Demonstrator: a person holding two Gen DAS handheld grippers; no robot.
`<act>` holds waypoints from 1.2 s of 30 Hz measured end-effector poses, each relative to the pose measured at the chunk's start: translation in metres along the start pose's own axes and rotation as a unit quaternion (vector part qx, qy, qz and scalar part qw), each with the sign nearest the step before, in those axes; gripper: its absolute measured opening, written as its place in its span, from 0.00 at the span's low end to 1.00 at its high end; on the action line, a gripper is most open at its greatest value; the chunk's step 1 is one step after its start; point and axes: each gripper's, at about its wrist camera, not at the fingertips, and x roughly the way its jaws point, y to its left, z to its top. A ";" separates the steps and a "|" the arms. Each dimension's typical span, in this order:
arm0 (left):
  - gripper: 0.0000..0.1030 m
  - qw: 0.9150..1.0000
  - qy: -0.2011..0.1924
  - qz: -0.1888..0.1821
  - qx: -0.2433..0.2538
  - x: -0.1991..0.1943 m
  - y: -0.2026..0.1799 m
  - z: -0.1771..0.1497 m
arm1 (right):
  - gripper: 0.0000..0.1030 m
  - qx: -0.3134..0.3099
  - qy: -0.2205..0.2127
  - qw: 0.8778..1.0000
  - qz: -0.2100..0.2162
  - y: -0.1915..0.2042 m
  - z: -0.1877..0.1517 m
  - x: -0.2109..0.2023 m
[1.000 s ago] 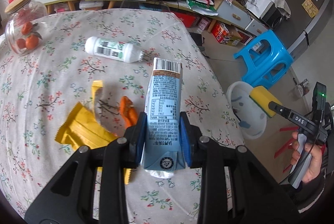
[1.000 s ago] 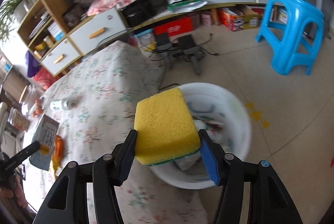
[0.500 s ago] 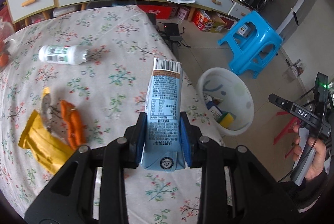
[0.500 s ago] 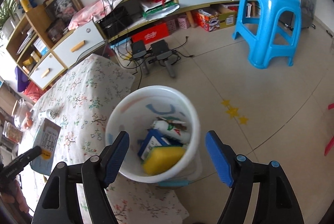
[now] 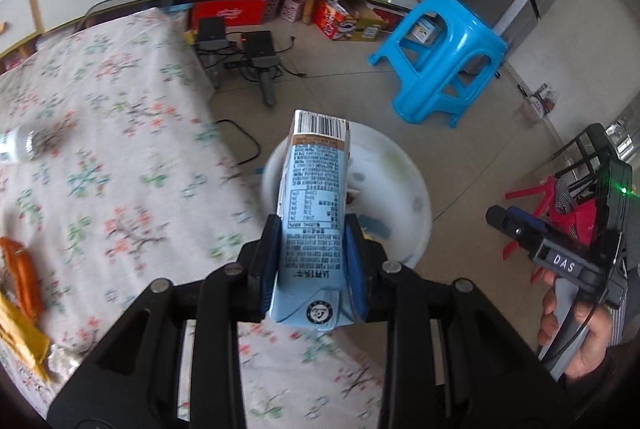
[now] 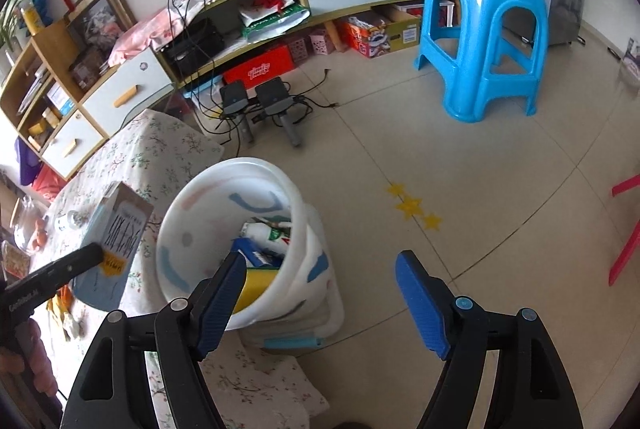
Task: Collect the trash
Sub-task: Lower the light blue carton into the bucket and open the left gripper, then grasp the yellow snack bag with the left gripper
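While the left hand-held gripper [image 5: 312, 269] is clenched on a light blue drink carton [image 5: 314, 205], its blue pads cover both sides of the carton's lower part. Beyond the carton is the white bucket [image 5: 416, 205] on the floor; the carton hides most of its inside. To the left of this hand-held gripper the bench [image 5: 120, 169] is blurred, with a white bottle [image 5: 20, 145] and orange wrappers [image 5: 22, 277] cut off at the edge. The right hand-held gripper [image 6: 320, 301] is released, with nothing between its jaws. Just ahead and left of it, the bucket [image 6: 192, 213] holds a yellow sponge [image 6: 256, 285], partly hidden behind the left pad.
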 end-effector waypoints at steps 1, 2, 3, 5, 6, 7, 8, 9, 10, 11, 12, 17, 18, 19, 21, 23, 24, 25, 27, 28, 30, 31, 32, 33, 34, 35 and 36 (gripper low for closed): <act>0.32 1.000 0.001 -0.001 0.002 0.003 -0.004 0.002 | 0.76 0.003 0.000 1.000 0.001 -0.002 0.001 0.000; 0.32 1.000 0.001 -0.003 0.003 0.005 -0.006 0.003 | 0.76 0.006 -0.001 1.000 0.003 -0.004 0.001 0.000; 0.32 1.000 0.002 -0.004 0.005 0.007 -0.009 0.005 | 0.76 0.009 -0.001 1.000 0.004 -0.006 0.002 -0.001; 0.32 1.000 0.000 -0.007 0.012 0.009 -0.013 0.006 | 0.76 0.012 -0.003 1.000 0.006 -0.007 0.002 -0.002; 0.32 1.000 -0.001 -0.012 0.015 0.009 -0.014 0.007 | 0.76 0.013 -0.003 1.000 0.007 -0.008 0.003 -0.002; 0.32 1.000 -0.004 -0.020 0.019 0.010 -0.015 0.008 | 0.76 0.015 -0.004 1.000 0.009 -0.007 0.003 -0.003; 0.33 0.999 -0.006 -0.023 0.025 0.010 -0.016 0.008 | 0.76 0.015 -0.005 1.000 0.011 -0.007 0.003 -0.004; 0.39 0.999 -0.011 -0.014 0.032 0.009 -0.017 0.008 | 0.76 0.016 -0.006 1.000 0.011 -0.006 0.003 -0.004; 0.46 0.999 -0.016 -0.004 0.035 0.008 -0.017 0.008 | 0.77 0.016 -0.008 1.000 0.011 -0.006 0.003 -0.005; 0.64 0.999 -0.024 0.005 0.038 0.005 -0.016 0.007 | 0.77 0.017 -0.010 1.000 0.010 -0.005 0.003 -0.005; 0.73 0.999 -0.033 0.011 0.037 0.001 -0.014 0.006 | 0.78 0.017 -0.011 1.000 0.010 -0.005 0.003 -0.006; 0.82 0.998 -0.028 0.039 0.036 -0.010 -0.001 0.004 | 0.84 0.014 -0.016 1.000 0.008 0.001 0.003 -0.007; 0.84 0.998 -0.027 0.044 0.034 -0.012 0.001 0.003 | 0.87 0.010 -0.018 1.000 0.008 0.003 0.003 -0.007; 0.84 0.998 -0.026 0.051 0.031 -0.016 0.005 0.002 | 0.88 0.008 -0.019 1.000 0.008 0.005 0.003 -0.007; 0.88 0.997 -0.024 0.065 0.026 -0.021 0.013 -0.001 | 0.93 -0.003 -0.024 1.000 0.010 0.012 0.002 -0.009; 0.93 0.997 -0.024 0.075 0.025 -0.028 0.020 -0.004 | 0.93 -0.013 -0.028 0.999 0.009 0.020 0.002 -0.010; 0.96 0.996 -0.025 0.080 0.026 -0.032 0.024 -0.007 | 0.94 -0.017 -0.031 0.999 0.008 0.023 0.003 -0.010; 0.98 0.996 -0.026 0.086 0.027 -0.037 0.027 -0.010 | 0.94 -0.024 -0.035 0.999 0.007 0.029 0.003 -0.011; 0.99 0.994 -0.027 0.098 0.027 -0.045 0.036 -0.015 | 1.00 -0.034 -0.040 0.998 0.017 0.040 0.001 -0.012; 0.99 0.994 -0.029 0.105 0.027 -0.049 0.039 -0.018 | 1.00 -0.039 -0.041 0.998 0.022 0.045 0.001 -0.011; 0.99 0.992 -0.033 0.119 0.026 -0.059 0.048 -0.025 | 1.00 -0.048 -0.039 0.998 0.033 0.055 0.000 -0.010; 0.99 0.991 -0.035 0.123 0.026 -0.063 0.052 -0.026 | 1.00 -0.052 -0.038 0.997 0.035 0.060 -0.001 -0.009; 0.99 0.991 -0.036 0.123 0.025 -0.067 0.056 -0.028 | 1.00 -0.058 -0.035 0.997 0.037 0.067 -0.002 -0.007; 0.99 0.991 -0.037 0.124 0.023 -0.071 0.060 -0.030 | 1.00 -0.063 -0.032 0.997 0.040 0.073 -0.003 -0.006; 0.99 0.991 -0.039 0.128 0.021 -0.076 0.065 -0.033 | 1.00 -0.067 -0.027 0.996 0.044 0.079 -0.005 -0.004; 0.99 0.990 -0.041 0.134 0.018 -0.081 0.072 -0.035 | 1.00 -0.070 -0.022 0.996 0.049 0.084 -0.006 -0.003; 0.99 0.989 -0.043 0.139 0.016 -0.087 0.078 -0.039 | 1.00 -0.072 -0.018 0.996 0.053 0.090 -0.007 -0.002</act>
